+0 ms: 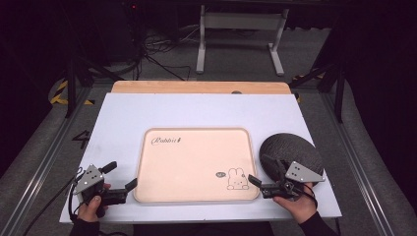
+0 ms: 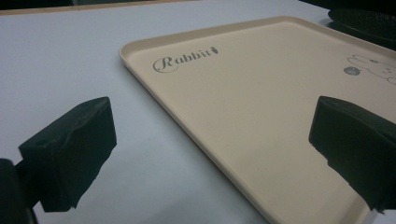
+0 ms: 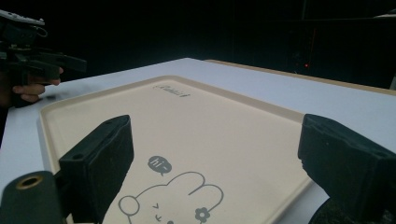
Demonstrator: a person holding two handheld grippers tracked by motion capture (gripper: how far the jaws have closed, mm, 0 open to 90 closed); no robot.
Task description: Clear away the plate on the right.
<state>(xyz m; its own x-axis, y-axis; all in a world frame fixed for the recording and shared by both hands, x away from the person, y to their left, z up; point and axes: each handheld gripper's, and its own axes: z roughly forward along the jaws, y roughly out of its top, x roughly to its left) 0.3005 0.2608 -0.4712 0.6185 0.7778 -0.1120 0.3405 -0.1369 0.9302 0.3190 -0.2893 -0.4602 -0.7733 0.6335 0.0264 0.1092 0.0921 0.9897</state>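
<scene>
A cream tray printed with "Rabbit" and a rabbit drawing lies flat in the middle of the white table. My left gripper stands open at the tray's near left corner. In the left gripper view its jaws straddle the tray's rim, one over the table, one over the tray, with nothing pressed. My right gripper is open at the near right corner. In the right gripper view its jaws frame the rabbit end of the tray, and the left gripper shows far off.
A dark round textured disc lies on the table right of the tray, under my right hand; it is also the dark disc and the dark disc. A wooden board runs along the table's far edge. Cables and a metal frame stand beyond.
</scene>
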